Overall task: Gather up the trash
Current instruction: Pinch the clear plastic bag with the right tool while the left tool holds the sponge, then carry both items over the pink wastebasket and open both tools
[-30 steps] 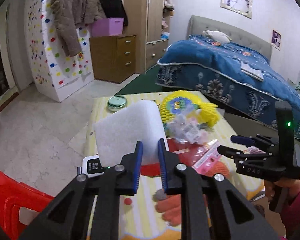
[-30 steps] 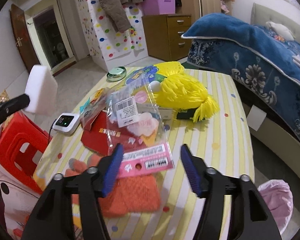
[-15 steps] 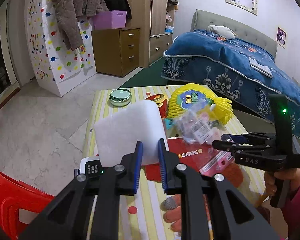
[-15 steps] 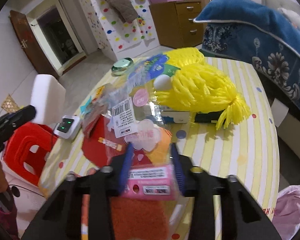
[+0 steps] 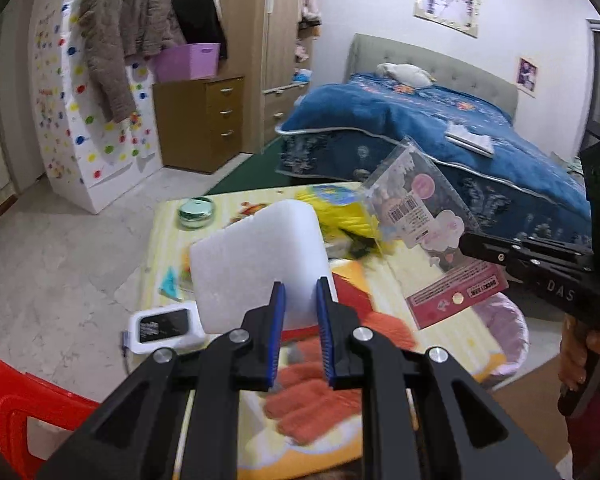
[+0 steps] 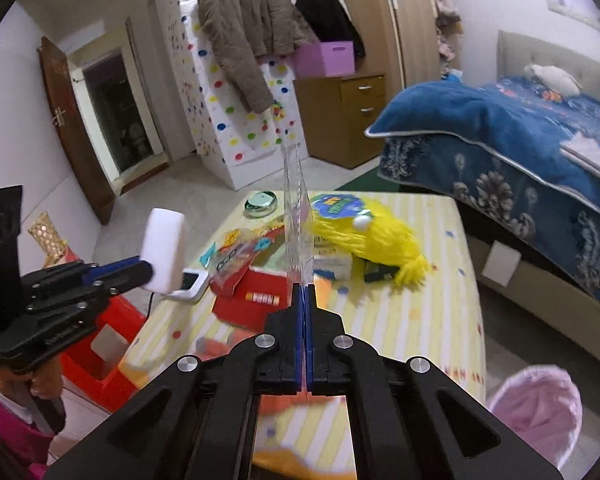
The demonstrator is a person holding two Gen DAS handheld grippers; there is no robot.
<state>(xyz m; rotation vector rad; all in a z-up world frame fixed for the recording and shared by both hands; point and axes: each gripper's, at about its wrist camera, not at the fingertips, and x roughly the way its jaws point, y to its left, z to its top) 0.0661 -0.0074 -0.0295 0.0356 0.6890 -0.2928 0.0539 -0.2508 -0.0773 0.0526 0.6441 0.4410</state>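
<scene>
My left gripper is shut on a white foam block, held above the yellow striped table. The right wrist view shows the same foam block at the left, in the left gripper. My right gripper holds a clear plastic package with a pink card by its lower edge. Its jaws are closing flat together and the pads press on the package. The package is lifted off the table and stands edge-on in the right wrist view.
A bin with a pink liner stands on the floor at the table's near right corner. On the table lie a yellow net bag, a red packet, snack wrappers, a white device, a green tin and an orange cloth. A red stool is at the left, a blue bed at the right.
The right gripper has gone from open above the pink-card package to shut on it. It has lifted the package off the table. The left gripper still holds the foam block.
</scene>
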